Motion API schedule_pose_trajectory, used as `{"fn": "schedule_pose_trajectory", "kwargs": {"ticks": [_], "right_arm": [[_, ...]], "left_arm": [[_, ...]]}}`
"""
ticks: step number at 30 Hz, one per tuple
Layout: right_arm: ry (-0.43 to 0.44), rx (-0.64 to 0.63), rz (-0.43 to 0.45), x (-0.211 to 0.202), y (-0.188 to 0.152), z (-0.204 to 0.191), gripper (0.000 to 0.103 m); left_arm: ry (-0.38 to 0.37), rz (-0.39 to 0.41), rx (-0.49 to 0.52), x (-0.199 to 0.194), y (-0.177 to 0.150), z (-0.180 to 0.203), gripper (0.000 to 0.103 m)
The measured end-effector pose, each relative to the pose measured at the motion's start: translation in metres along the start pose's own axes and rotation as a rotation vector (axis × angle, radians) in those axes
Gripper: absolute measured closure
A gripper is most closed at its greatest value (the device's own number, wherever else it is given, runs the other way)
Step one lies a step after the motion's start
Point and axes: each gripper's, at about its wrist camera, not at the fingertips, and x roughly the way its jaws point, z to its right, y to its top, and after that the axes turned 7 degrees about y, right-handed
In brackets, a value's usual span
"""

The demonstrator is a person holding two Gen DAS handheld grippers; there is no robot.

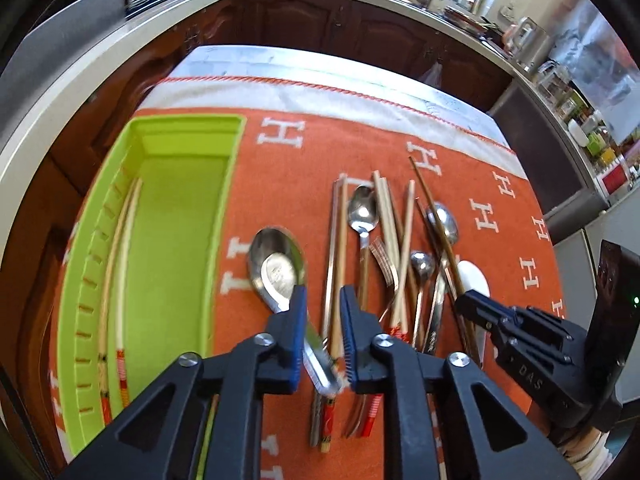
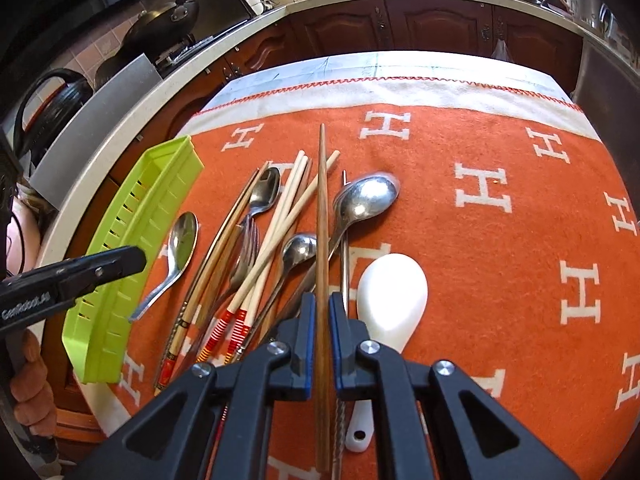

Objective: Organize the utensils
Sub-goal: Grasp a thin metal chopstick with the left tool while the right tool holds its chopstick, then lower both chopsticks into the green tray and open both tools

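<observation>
A green utensil tray [image 1: 188, 132] lies at the left of the orange cloth and holds two pale chopsticks [image 1: 120, 264]. My left gripper [image 1: 323, 300] holds a large steel spoon [image 1: 276, 268] by its handle, just right of the tray. A pile of spoons, chopsticks and a fork [image 1: 384, 256] lies to its right. My right gripper [image 2: 322, 304] is shut on a dark wooden chopstick [image 2: 322, 216], which runs up between the fingers over the pile. A white plastic spoon [image 2: 394, 296] lies just right of it. The tray also shows in the right wrist view [image 2: 156, 200].
The orange cloth with white H letters [image 2: 500, 240] covers the table, with open cloth to the right of the pile. Kitchen counter and dark cabinets [image 2: 400, 24] run behind the table. A pan and kettle [image 2: 160, 28] stand at the far left.
</observation>
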Motion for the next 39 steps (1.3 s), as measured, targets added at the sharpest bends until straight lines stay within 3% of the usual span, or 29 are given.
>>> {"fn": "schedule_pose_trajectory", "kwargs": {"ticks": [5, 20, 32, 34, 39], "right_arm": [[0.014, 0.009, 0.004, -0.004, -0.001, 0.001, 0.096], [0.034, 0.034, 0.007, -0.006, -0.003, 0.004, 0.096], [0.035, 0.041, 0.003, -0.007, -0.004, 0.003, 0.096], [0.038, 0.045, 0.005, -0.009, -0.004, 0.002, 0.096], [0.048, 0.058, 0.013, -0.019, -0.005, -0.006, 0.096]], "left_arm": [[-0.015, -0.028, 0.07, 0.024, 0.012, 0.014, 0.098], [0.029, -0.114, 0.123, 0.059, -0.001, 0.009, 0.095], [0.115, -0.041, 0.206, 0.054, -0.012, 0.028, 0.094], [0.111, -0.034, 0.184, 0.053, -0.012, 0.025, 0.099], [0.06, -0.041, 0.111, 0.042, -0.013, 0.016, 0.1]]}}
